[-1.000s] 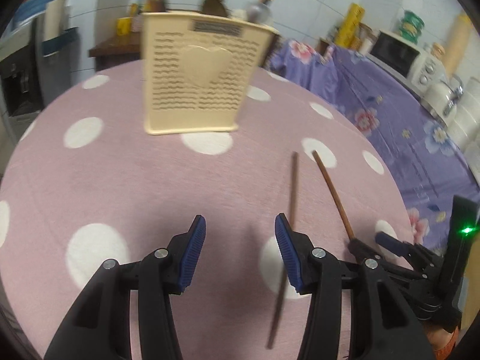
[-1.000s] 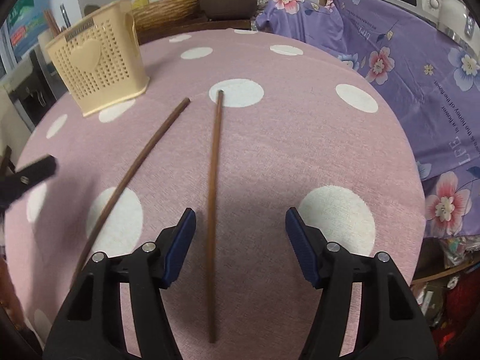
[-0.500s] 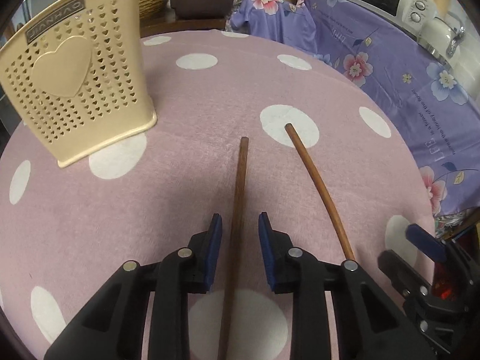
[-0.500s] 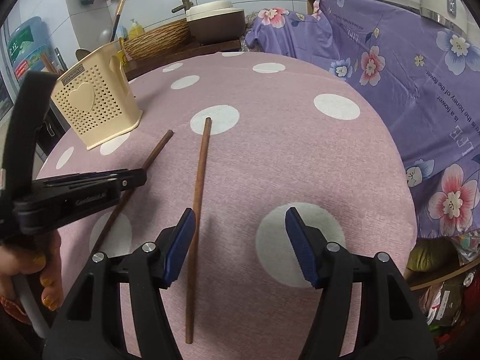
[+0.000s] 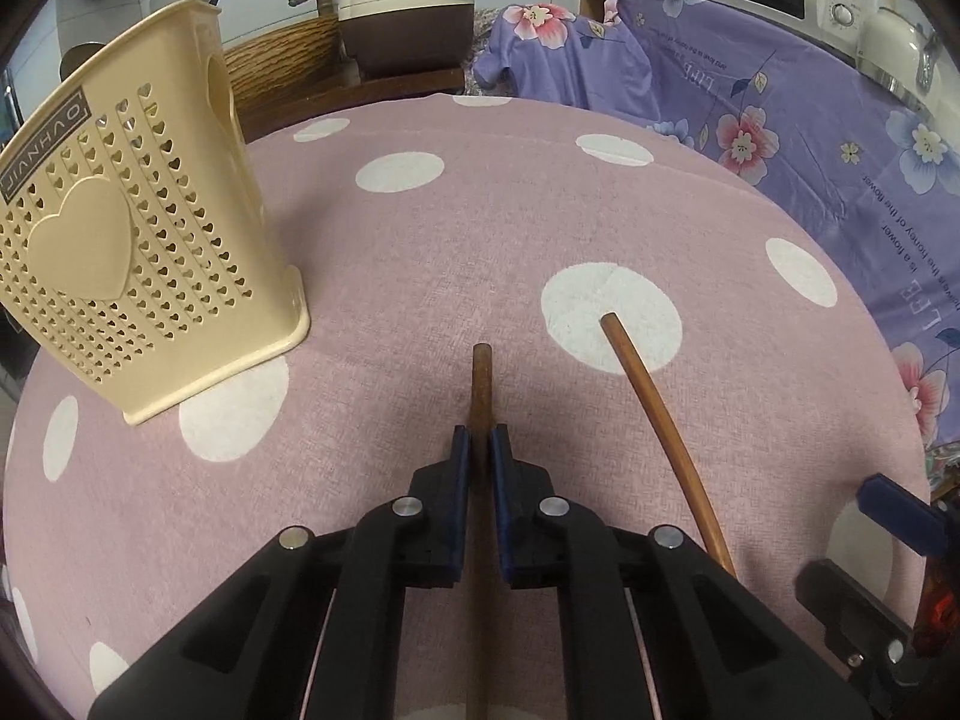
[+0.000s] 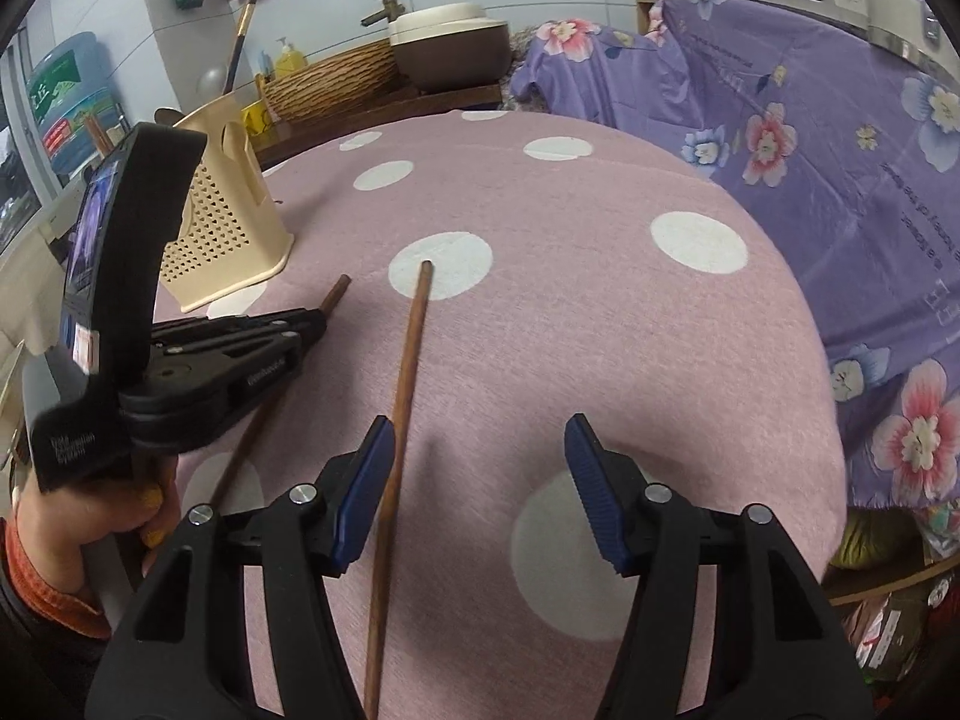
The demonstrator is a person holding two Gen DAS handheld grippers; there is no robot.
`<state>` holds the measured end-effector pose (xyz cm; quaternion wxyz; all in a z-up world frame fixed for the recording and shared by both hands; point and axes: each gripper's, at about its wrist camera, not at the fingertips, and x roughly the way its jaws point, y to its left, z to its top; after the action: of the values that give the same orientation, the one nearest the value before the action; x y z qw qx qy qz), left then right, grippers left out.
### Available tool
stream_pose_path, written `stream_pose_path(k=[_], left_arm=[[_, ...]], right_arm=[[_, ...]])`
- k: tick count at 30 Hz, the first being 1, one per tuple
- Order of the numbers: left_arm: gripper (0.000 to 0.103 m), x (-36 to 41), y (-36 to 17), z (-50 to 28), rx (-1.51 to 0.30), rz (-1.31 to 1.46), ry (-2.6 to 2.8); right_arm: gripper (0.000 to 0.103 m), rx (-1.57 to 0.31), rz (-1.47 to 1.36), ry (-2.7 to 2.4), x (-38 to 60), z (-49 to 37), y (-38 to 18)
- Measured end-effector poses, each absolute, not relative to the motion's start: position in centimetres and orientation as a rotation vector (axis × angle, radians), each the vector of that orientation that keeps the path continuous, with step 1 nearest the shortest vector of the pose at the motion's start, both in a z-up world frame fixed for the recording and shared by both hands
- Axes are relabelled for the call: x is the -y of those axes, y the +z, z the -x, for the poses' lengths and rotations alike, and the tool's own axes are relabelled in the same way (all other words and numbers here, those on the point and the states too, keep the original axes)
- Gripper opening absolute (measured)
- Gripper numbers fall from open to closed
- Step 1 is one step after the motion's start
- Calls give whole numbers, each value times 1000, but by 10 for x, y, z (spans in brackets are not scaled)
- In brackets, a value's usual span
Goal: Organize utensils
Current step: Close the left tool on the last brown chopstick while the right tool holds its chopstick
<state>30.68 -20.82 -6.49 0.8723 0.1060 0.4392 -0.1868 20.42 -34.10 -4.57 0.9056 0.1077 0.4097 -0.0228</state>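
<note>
Chopsticks are lying on the tabletop, which is wearing a pink cloth with white dots. Both are thin, round, dark brown wooden sticks. In the left wrist view, the left chopstick is running straight toward 12 o'clock, its blunt tip showing just beyond the blue pads, and the left gripper is clenching its jaws on it. The right chopstick is lying just beside it at 1 o'clock, angling toward 11 o'clock with its tip resting on a white dot; the two sticks are sitting apart, not touching.

In the right wrist view, the right gripper is holding its jaws released and spread wide, and the right chopstick is passing just beside the left-hand pad, inside the gap. The left gripper is sitting at 9 o'clock, covering much of the left chopstick.

Standing at 10 o'clock in the left view is a cream utensil holder, perforated with small hearts and bearing a raised heart on its face. A purple floral cloth is draping the furniture at 2 o'clock, and a woven basket is sitting behind the tabletop.
</note>
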Motion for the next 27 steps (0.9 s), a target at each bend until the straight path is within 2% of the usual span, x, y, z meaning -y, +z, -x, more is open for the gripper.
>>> stream_pose_path(k=[3, 5, 8, 19, 21, 27], left_arm=[[8, 202, -64, -309, -923, -212, -384], [8, 195, -64, -310, -926, -198, -369], [8, 182, -63, -314, -944, -151, -352], [8, 169, -64, -313, -937, -121, -323], [8, 169, -64, -314, -936, -118, -319], [8, 167, -63, -315, -930, -113, -305]], right_arm=[[48, -883, -182, -35, 336, -226, -47], [38, -901, -158, -17, 331, -241, -49], [31, -931, -188, 27, 328, -261, -55], [16, -939, -68, -9, 303, -306, -63], [10, -929, -58, -37, 302, -309, -64], [8, -932, -81, -31, 303, -315, -63]])
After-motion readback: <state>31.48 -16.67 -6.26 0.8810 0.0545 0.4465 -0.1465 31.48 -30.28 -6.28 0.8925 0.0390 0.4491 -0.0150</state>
